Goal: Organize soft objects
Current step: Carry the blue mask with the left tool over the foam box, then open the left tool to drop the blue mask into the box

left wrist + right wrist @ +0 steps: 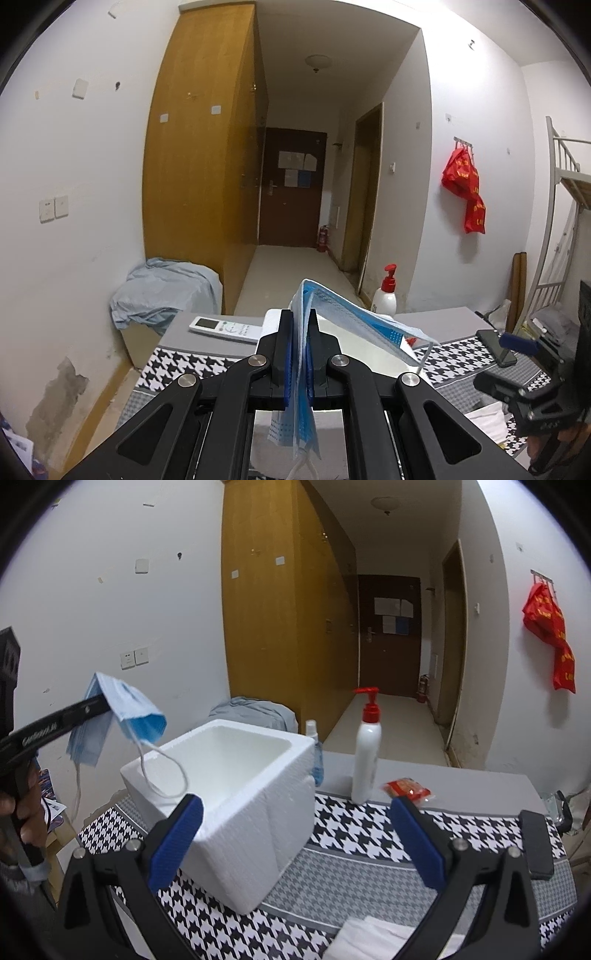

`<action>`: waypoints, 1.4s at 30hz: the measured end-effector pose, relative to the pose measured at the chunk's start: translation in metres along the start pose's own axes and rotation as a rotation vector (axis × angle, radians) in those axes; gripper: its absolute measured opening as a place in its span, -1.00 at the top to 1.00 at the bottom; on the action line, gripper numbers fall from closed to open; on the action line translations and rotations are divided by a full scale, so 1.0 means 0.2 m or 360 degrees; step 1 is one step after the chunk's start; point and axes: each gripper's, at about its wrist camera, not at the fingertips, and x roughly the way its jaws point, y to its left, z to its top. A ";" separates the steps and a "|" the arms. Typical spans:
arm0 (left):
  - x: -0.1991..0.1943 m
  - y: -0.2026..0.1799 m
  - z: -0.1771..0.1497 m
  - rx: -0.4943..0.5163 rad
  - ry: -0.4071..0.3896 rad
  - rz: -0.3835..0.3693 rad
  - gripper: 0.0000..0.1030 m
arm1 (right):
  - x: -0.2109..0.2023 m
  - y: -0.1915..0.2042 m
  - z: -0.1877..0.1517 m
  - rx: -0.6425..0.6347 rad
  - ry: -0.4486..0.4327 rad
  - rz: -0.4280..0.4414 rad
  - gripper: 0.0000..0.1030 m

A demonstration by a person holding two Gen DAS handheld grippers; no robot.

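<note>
The left hand-held gripper (299,354) pinches a bundle of blue face masks (347,317) above the white foam box (236,794). The right hand-held gripper (295,845) stands spread and empty over the desk (354,871).

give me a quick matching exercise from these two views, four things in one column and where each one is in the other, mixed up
Things:
1. blue face masks
2. white pump bottle
3. red packet
4. remote control

Places:
A. lying flat on the grey strip at the table's far edge, left of the foam box
B. standing upright right of the foam box
C. clamped in the left gripper, off the table
D. lying just right of the pump bottle's base

Pairs: 1-C, 2-B, 3-D, 4-A
</note>
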 end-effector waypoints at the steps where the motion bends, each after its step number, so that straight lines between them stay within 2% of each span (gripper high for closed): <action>1: 0.01 -0.01 0.00 0.0005 0.0007 -0.0008 0.89 | -0.01 -0.01 -0.02 0.0008 0.0001 -0.0007 -0.99; 18: 0.28 -0.08 0.04 0.0003 0.0178 -0.0048 0.89 | -0.11 -0.20 -0.15 0.0098 0.0042 -0.0129 -0.99; 30: 0.42 -0.13 0.02 0.0020 0.0306 0.0042 0.87 | -0.15 -0.30 -0.21 0.0155 0.0065 -0.0197 -0.99; 32: 0.44 -0.14 0.01 0.0023 0.0326 0.0057 0.70 | -0.16 -0.31 -0.21 0.0162 0.0064 -0.0202 -0.99; 33: 0.45 -0.13 0.02 0.0021 0.0328 0.0067 0.37 | -0.16 -0.32 -0.21 0.0165 0.0063 -0.0207 -0.99; 34: 0.45 -0.13 0.01 0.0018 0.0326 0.0080 -0.08 | -0.16 -0.32 -0.21 0.0168 0.0061 -0.0210 -0.99; 36: 0.43 -0.13 0.02 0.0003 0.0289 0.0108 -0.61 | -0.17 -0.33 -0.21 0.0174 0.0063 -0.0213 -0.99; 40: 0.39 -0.11 0.02 -0.0013 0.0222 0.0125 -0.91 | -0.17 -0.34 -0.22 0.0185 0.0062 -0.0223 -0.99; 42: 0.36 -0.12 0.02 -0.0015 0.0180 0.0105 -0.92 | -0.18 -0.34 -0.22 0.0186 0.0062 -0.0229 -0.99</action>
